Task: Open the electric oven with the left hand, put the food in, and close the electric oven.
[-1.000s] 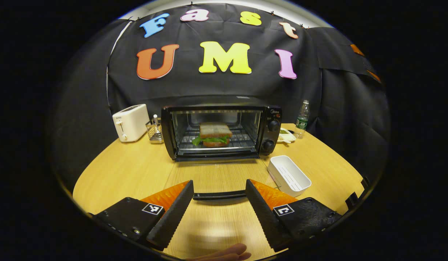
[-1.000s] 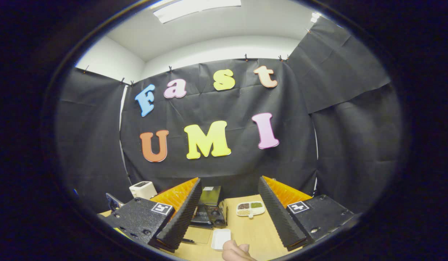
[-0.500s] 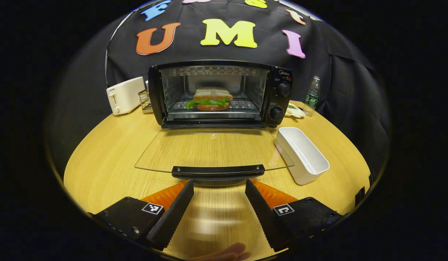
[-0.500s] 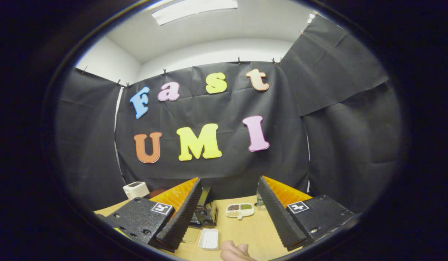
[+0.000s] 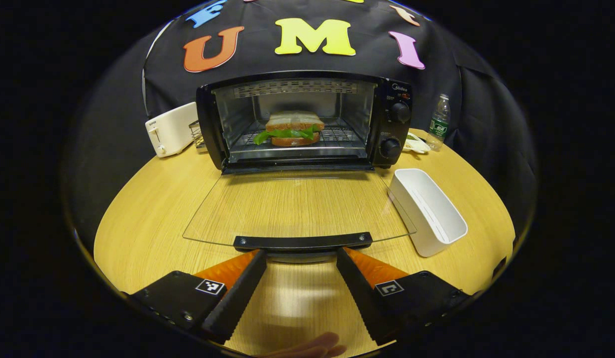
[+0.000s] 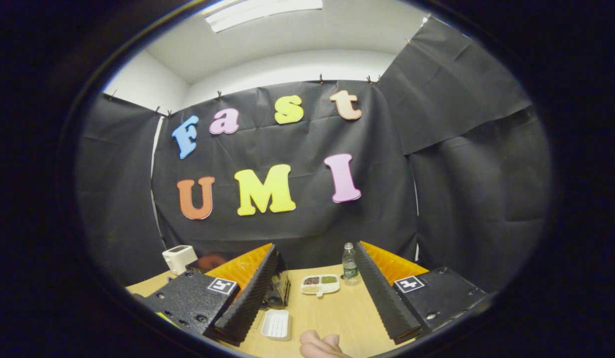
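Glass is lying flat now: the oven door (image 5: 297, 209) is hanging fully down over the bench (image 5: 148, 209), and its black handle (image 5: 302, 241) is sitting right at the tips of the left tool (image 5: 301, 258), at twelve o'clock from them. Compared with a second ago the left tool is coming in closer and lower, so the oven (image 5: 305, 122) is looming larger and the handle, then partly hidden between the fingers, is now showing whole just ahead of them. Its fingers are spread apart with nothing between them.

Inside the oven, on the wire rack, the sandwich (image 5: 290, 128) is resting, so loading looks done and only closing seems to be left; I judge the left tool is lining up to catch or lift the handle. The white tray (image 5: 429, 211) at three o'clock of the door is lying empty.

Meanwhile the right tool (image 6: 317, 298) is swinging a little, fingers wide and holding nothing, raised toward the wall, with a water bottle (image 6: 350, 264) newly showing between them.
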